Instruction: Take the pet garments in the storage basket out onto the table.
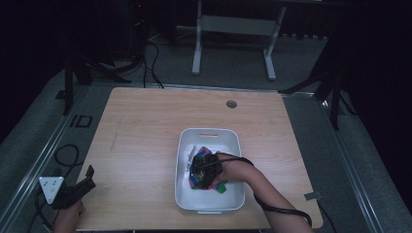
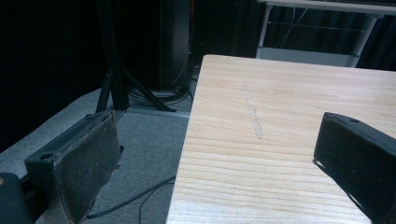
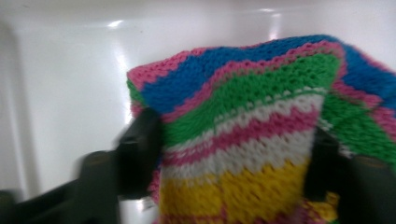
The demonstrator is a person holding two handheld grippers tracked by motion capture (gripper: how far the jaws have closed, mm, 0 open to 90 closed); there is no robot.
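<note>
A knitted cloth [image 1: 219,186] striped in pink, blue, green, white and yellow lies inside a white plastic bin [image 1: 209,131] on the wooden table [image 1: 145,126]. My right gripper [image 1: 200,171] reaches down into the bin. In the right gripper view the cloth [image 3: 252,93] stands bunched between the two black jaws of that gripper [image 3: 231,154], which press on its sides against the white bin wall [image 3: 70,70]. My left gripper [image 1: 90,177] rests at the table's front left corner, open and holding nothing [image 2: 215,158].
A round cable hole [image 1: 231,104] sits near the table's far edge. Cables [image 1: 65,155] and dark stand legs [image 1: 97,68] lie on the grey floor to the left. A white table frame [image 1: 233,29] stands beyond the far edge.
</note>
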